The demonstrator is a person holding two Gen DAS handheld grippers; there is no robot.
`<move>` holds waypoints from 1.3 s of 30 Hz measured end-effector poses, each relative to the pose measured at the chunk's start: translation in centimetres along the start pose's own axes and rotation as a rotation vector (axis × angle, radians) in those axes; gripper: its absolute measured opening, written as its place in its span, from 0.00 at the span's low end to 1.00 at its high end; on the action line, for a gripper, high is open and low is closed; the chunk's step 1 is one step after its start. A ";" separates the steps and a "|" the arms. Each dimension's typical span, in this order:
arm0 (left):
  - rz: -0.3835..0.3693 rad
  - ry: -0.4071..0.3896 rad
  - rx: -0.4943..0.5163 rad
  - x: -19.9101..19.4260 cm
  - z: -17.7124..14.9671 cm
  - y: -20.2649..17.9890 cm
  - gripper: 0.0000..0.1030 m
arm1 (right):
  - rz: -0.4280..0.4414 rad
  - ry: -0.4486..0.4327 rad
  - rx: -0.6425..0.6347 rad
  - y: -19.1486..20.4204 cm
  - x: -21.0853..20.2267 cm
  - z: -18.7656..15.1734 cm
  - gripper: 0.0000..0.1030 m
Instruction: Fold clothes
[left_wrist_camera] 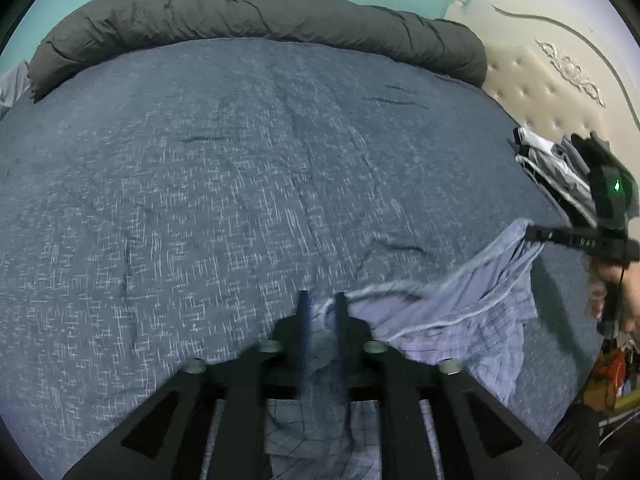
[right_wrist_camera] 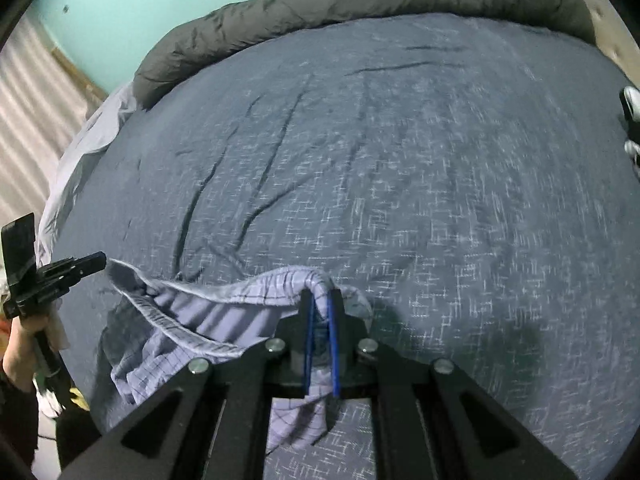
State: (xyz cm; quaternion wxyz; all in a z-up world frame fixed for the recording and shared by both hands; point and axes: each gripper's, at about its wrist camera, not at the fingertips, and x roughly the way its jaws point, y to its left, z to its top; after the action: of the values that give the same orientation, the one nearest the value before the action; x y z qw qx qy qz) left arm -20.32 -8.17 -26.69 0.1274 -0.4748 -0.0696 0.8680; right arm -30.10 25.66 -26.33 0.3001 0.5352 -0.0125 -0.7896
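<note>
A pale blue checked garment (left_wrist_camera: 460,312) with a light waistband hangs stretched above the bed between my two grippers. My left gripper (left_wrist_camera: 322,296) has its blue pads apart, and one end of the cloth lies loosely between them. In the right wrist view the left gripper (right_wrist_camera: 100,258) points at the cloth's corner, which sits just off its tip. My right gripper (right_wrist_camera: 320,294) is shut on the other end of the garment (right_wrist_camera: 192,312), with fabric draped over its fingers. The right gripper (left_wrist_camera: 530,232) also shows at the right of the left wrist view, pinching the waistband.
A blue flecked bedspread (left_wrist_camera: 240,180) fills both views. A dark grey rolled duvet (left_wrist_camera: 260,12) lies along the far edge. A cream tufted headboard (left_wrist_camera: 540,80) and a pile of clothes (left_wrist_camera: 560,168) are at the right. A person's hand (left_wrist_camera: 624,288) holds the right gripper.
</note>
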 end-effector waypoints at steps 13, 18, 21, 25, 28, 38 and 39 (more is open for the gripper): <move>-0.024 0.068 0.050 2.1 -4.2 -1.0 0.46 | 0.022 0.026 0.063 -0.3 2.7 -0.7 0.06; -0.020 0.088 0.022 4.8 -4.6 -0.9 0.46 | 0.027 0.030 0.059 -0.4 3.1 -1.0 0.06; -0.017 0.088 0.022 5.7 -4.4 -1.1 0.46 | 0.032 0.031 0.055 -0.4 3.2 -1.0 0.06; 0.000 0.080 0.046 6.4 -3.6 -1.4 0.13 | 0.047 0.026 0.056 -0.3 3.5 -1.0 0.06; 0.006 0.066 0.060 6.1 -2.4 -1.3 0.09 | 0.073 0.019 0.059 0.1 3.6 -0.9 0.06; 0.030 -0.029 0.025 2.5 4.4 2.4 0.08 | 0.166 -0.051 0.145 0.3 3.0 2.7 0.06; 0.036 -0.033 0.024 2.4 5.0 2.8 0.08 | 0.173 -0.058 0.156 0.5 3.2 3.2 0.06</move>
State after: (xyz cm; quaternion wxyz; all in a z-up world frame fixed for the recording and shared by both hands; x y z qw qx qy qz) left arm -26.23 -10.10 -26.62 0.1164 -0.4602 -0.0528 0.8785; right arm -33.42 22.76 -27.48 0.3240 0.5307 -0.1286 -0.7726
